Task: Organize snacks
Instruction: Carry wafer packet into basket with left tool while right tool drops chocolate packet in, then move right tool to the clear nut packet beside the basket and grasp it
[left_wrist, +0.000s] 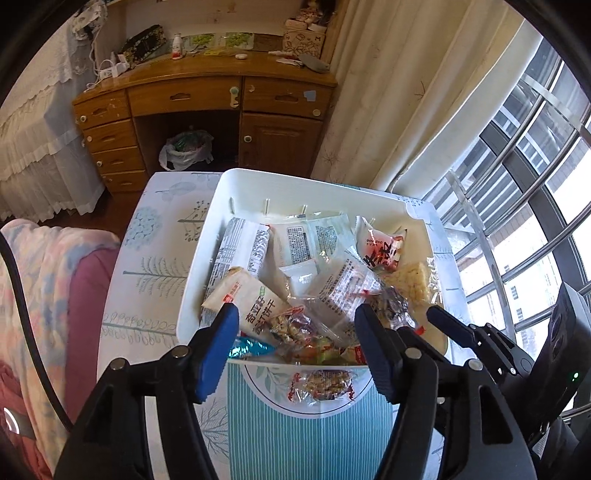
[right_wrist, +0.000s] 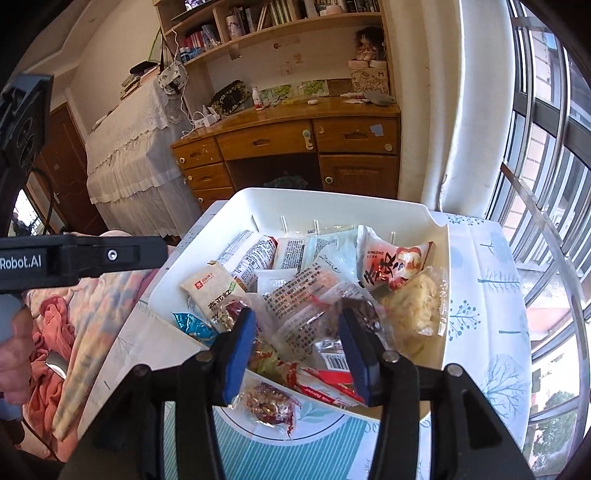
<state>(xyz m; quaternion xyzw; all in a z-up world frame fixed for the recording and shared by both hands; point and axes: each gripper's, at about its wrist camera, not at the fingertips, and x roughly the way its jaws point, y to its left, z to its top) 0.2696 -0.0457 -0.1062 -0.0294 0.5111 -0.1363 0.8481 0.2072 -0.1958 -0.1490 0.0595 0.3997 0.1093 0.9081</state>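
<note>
A white plastic bin on the table is full of wrapped snacks: a cracker pack, a red and white bag, a pale rice cake. A small nut candy lies on the table just outside the bin's near edge. My left gripper is open and empty over the bin's near edge. My right gripper is open and empty above the same edge; it also shows in the left wrist view.
The table wears a white and teal patterned cloth. A wooden desk stands behind, a curtain and barred window to the right. A blanket-covered seat is at the left.
</note>
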